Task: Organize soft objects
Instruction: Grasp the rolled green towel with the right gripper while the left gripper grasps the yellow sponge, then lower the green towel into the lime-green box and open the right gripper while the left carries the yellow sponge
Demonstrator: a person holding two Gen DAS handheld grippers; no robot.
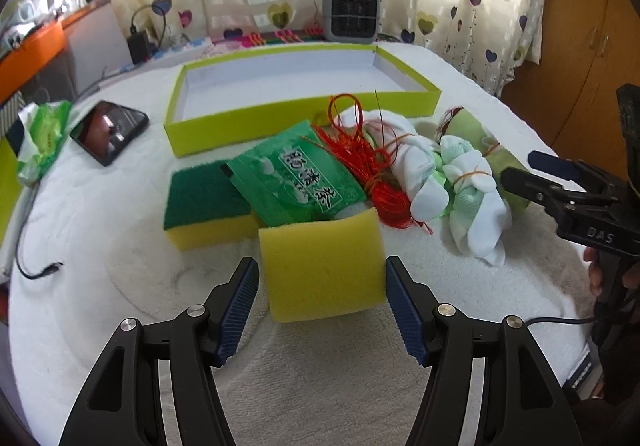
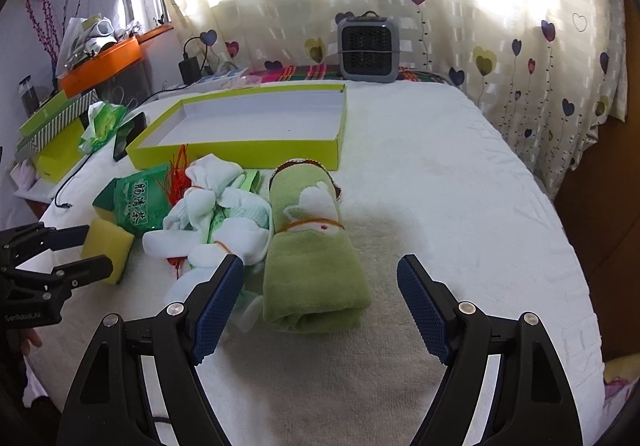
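Note:
My left gripper (image 1: 322,304) is open, its jaws either side of a yellow sponge (image 1: 322,266) standing on the white towel; the pads sit just clear of its sides. Behind lie a green-topped sponge (image 1: 204,201), a green tea packet (image 1: 296,177), red string (image 1: 368,161) and white sock bundles (image 1: 460,185). My right gripper (image 2: 320,302) is open over the near end of a rolled green towel (image 2: 312,258), not touching it. The yellow sponge (image 2: 106,246) and my left gripper (image 2: 76,252) show at the left of the right wrist view. The lime-green tray (image 1: 280,129) stands empty behind the pile.
A phone (image 1: 108,129) and a tissue pack (image 1: 42,133) lie left of the tray. A cable end (image 1: 40,272) lies at the left. A small grey heater (image 1: 350,13) stands at the back by the curtain. The table edge curves off at the right (image 2: 568,230).

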